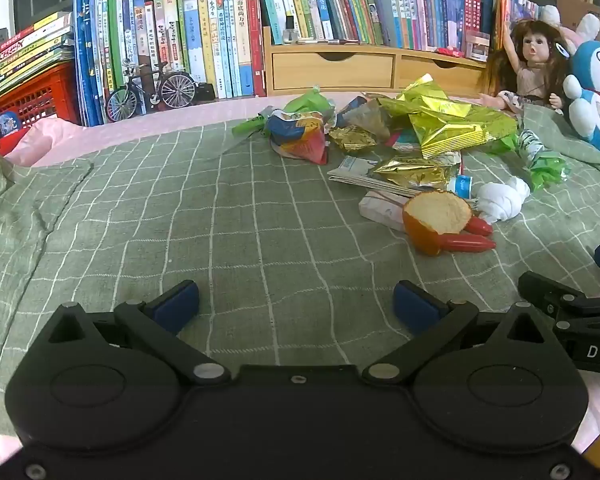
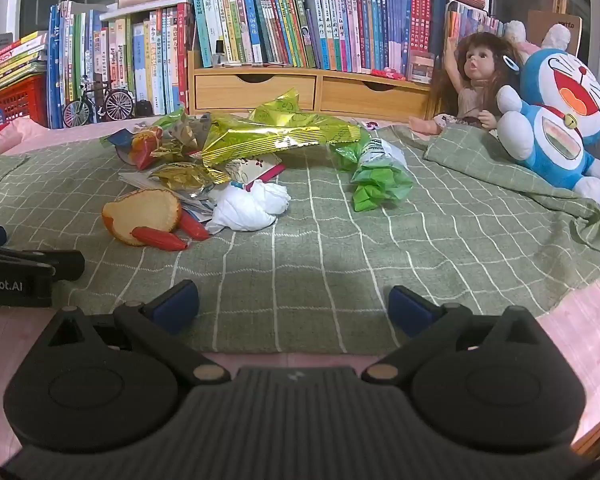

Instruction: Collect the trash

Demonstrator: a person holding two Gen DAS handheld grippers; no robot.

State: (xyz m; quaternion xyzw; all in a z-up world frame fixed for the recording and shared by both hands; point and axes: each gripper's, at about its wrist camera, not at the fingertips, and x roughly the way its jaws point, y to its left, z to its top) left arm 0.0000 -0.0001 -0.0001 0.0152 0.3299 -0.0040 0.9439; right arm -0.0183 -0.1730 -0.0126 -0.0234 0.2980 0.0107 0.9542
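Both the left tool [image 1: 296, 300] and the right tool [image 2: 294, 300] hover with fingers spread wide and empty over the green checked cloth [image 1: 180, 208], angled down toward the trash pile [image 2: 228, 152] heaped ahead, apparently ready for a first grab

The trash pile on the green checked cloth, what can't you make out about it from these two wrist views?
- Flat papers, both views: mostly covered by the gold wrapper; print unreadable.
- Small blue-and-white item, left wrist view: half hidden behind the bread piece; cannot identify it.
- Crumpled wrappers at the pile's far side, right wrist view: overlapping, so the count is unclear.
- No trash bin or bag shows in either view.
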